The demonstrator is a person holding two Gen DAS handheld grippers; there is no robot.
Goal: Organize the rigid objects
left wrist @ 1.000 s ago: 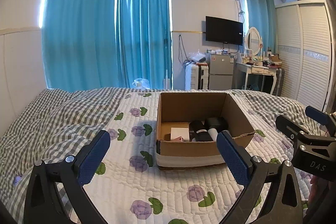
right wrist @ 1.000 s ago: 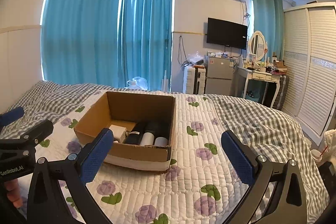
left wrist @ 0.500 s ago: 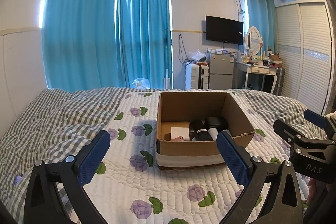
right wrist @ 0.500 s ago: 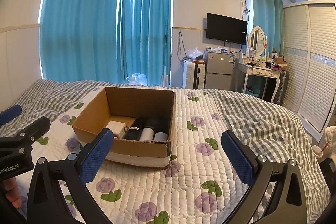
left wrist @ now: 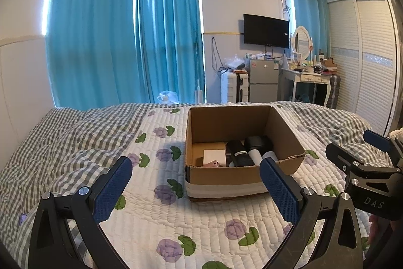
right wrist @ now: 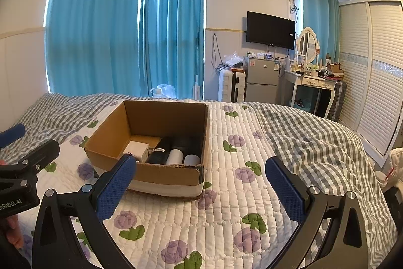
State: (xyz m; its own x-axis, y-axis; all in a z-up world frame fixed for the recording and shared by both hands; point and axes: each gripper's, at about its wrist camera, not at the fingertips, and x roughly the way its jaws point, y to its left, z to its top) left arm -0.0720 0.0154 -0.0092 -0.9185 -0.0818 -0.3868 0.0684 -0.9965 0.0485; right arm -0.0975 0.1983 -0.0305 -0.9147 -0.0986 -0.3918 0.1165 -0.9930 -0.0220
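An open cardboard box [left wrist: 282, 125] stands on the quilted bed; it also shows in the right wrist view [right wrist: 110, 136]. Inside lie a small white box [left wrist: 214, 155], a black bottle [left wrist: 239, 155], a white-ended cylinder [left wrist: 255, 155] and a small pink item [left wrist: 210, 164]. In the right wrist view the white box [right wrist: 136, 148], black bottle [right wrist: 161, 151] and pale cylinders [right wrist: 176, 156] lie side by side. My left gripper [left wrist: 195, 187] is open and empty, short of the box. My right gripper [right wrist: 200, 185] is open and empty, near the box's front right corner.
The floral quilt [left wrist: 156, 218] and checked blanket [right wrist: 314, 138] cover the bed. Blue curtains [left wrist: 126, 42], a small fridge [left wrist: 263, 81], a dressing table [left wrist: 309, 80] and a white wardrobe [right wrist: 377, 67] stand beyond the bed's far edge.
The right gripper has drifted slightly lower and closer to the box. The left gripper is nearly still. Both stay open.
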